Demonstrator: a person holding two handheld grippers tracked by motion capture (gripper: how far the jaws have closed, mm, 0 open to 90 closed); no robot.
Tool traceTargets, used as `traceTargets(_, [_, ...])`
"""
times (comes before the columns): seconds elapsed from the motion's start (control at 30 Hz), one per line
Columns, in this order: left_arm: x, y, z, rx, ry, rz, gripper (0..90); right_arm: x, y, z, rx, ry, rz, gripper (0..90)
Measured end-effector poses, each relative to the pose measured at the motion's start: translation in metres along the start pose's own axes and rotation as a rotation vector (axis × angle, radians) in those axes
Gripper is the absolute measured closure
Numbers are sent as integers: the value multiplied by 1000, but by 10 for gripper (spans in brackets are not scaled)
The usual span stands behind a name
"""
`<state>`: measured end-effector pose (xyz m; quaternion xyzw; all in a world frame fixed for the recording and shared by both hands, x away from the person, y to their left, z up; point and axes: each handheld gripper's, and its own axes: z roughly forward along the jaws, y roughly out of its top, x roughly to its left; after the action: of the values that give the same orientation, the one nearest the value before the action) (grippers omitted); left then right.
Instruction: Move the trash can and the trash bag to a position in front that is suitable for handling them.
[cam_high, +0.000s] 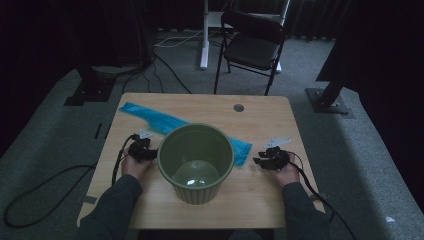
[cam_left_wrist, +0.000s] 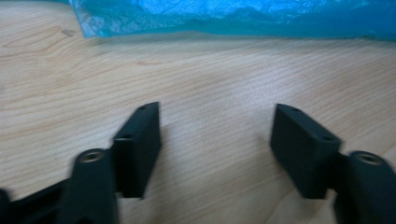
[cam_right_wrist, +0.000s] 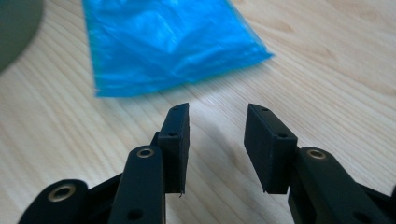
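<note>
Left tongs (cam_left_wrist: 215, 140): jaws apart, nothing between them, low over bare tabletop (cam_left_wrist: 210, 79), just left of the green plastic bin (cam_high: 196, 161).
Right tongs (cam_right_wrist: 217, 140): jaws apart, empty, aimed at the blue plastic bag's near end.
Blue plastic bag (cam_right_wrist: 163, 42): flat behind the bin, both ends showing.
Advice: pinch one thin layer at the edge, likely to line the bin.

The high view is dim and murky, its corners sinking into black. Both gripper views are bright and evenly lit, with soft blur on the jaws and the bag (cam_left_wrist: 233, 16)
</note>
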<state>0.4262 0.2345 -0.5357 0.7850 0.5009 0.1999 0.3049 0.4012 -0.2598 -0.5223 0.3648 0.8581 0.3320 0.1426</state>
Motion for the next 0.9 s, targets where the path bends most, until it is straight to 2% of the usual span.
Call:
traceTargets(0.07, [0,0,-3,18,-6,10,447,3,2,-2,-13,8,-10,607])
traceTargets(0.13, [-1,1,-5,34,-20,35,462,7,5,-4,-17,21,-25,605])
traceTargets(0.27, [-1,3,-12,9,-81,30,484,14,9,-6,-15,24,-52,605])
traceTargets(0.37, [-4,4,-19,-10,-124,52,492,18,12,-7,-27,45,-56,605])
traceTargets(0.47, [-12,4,-31,-28,-143,107,493,20,14,-9,-32,61,-59,602])
traceTargets(0.6, [-21,4,-51,-62,-181,147,496,22,16,-12,-48,81,-58,605])
traceTargets(0.63, [-21,4,-51,-62,-181,147,496,22,16,-12,-48,81,-58,605])
traceTargets(0.67, [-23,4,-57,-71,-187,153,496,26,18,-16,-66,102,-63,605])
traceTargets(0.73, [-25,2,-61,-68,-172,173,496,29,22,-19,-89,127,-55,605])
traceTargets(0.8, [-27,-1,-65,-59,-186,177,503,33,26,-21,-112,147,-60,603])
traceTargets(0.9, [-29,-4,-72,-58,-191,194,504,44,32,-20,-112,164,-100,597])
